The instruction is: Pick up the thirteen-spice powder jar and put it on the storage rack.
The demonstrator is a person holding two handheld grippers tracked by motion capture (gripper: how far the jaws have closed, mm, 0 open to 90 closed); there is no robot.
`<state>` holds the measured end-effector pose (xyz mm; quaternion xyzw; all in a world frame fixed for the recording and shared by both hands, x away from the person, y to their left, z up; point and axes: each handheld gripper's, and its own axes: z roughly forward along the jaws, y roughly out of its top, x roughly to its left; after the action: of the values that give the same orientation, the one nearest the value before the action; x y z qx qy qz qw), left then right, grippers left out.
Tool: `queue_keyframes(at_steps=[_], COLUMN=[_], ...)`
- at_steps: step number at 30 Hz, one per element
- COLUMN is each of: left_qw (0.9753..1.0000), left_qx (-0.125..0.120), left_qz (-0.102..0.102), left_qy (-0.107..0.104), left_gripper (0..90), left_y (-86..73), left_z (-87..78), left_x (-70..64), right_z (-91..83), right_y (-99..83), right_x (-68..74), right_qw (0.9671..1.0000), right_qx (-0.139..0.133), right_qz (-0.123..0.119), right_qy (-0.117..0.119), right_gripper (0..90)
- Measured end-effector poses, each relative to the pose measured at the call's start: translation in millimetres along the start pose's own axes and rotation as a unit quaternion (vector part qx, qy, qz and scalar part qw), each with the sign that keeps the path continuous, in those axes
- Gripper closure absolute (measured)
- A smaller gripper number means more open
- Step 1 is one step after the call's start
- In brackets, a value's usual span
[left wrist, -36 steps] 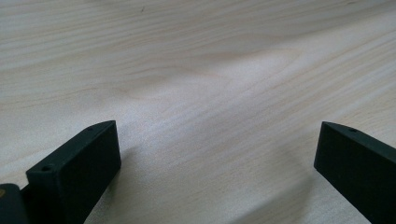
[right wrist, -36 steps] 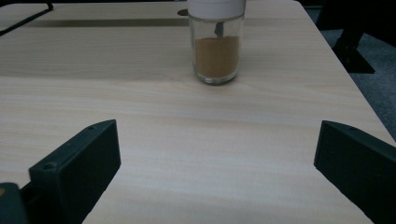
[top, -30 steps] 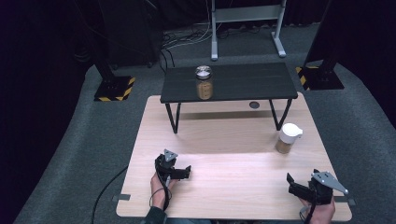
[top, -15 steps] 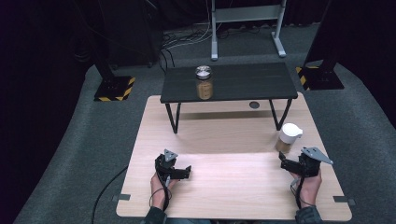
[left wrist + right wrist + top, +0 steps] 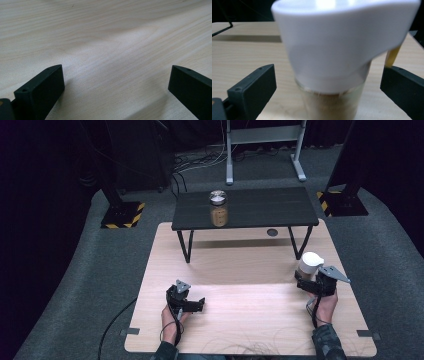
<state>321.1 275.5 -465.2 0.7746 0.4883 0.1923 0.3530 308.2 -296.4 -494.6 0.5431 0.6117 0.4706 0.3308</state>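
Jaws on both grippers stand wide apart, as I read them. From the high view, I have the right gripper (image 5: 306, 285) at the right edge of the light wooden table (image 5: 240, 320), drawn up just beside the white-lidded jar (image 5: 309, 265), which stands upright on the tabletop near the right leg of the small black table (image 5: 260, 210). On that black table stands a second jar (image 5: 218, 208) with brownish contents, well apart from my hands. The left gripper (image 5: 196, 304) rests low on the wood at the left, its jaws pointing toward the right, nothing between them.

Left gripper view: its two black jaws rise from the bottom corners with bare wood grain between them, holding nothing.

Right gripper view: the white-lidded jar (image 5: 337, 62) sits between the open jaws, very close and blurred. Its broad white lid flares above a clear glass body with tan powder inside. Neither jaw touches the glass; I see a gap on each side.
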Motion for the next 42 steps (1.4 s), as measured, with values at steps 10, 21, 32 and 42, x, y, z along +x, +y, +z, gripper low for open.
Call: queue_keyframes(at_steps=[10,21,32,42], left_qw=[1.0000,0.9999,0.9995,0.9993], left_qx=[0.001,0.005,0.010,0.006], left_qz=[0.002,0.011,0.026,0.027], left_qy=[-0.002,0.010,0.012,0.025], left_gripper=[0.2,0.4,0.2,0.3], left_y=[0.3,2.0,4.5,3.3], left_z=[-0.2,1.3,3.0,3.0], left_x=[0.7,-5.3,-6.7,-11.1], right_z=[4.6,-0.1,-9.8,-24.0], right_y=[0.4,0.4,7.6,22.3], right_x=[8.7,8.3,6.7,9.8], right_qw=[0.9991,0.9995,0.9996,0.9996], right_qx=[0.009,0.009,0.020,0.020], right_qz=[-0.041,-0.027,-0.010,0.002], right_qy=[0.001,-0.013,-0.017,-0.022], right_gripper=[30.5,30.5,30.5,30.5])
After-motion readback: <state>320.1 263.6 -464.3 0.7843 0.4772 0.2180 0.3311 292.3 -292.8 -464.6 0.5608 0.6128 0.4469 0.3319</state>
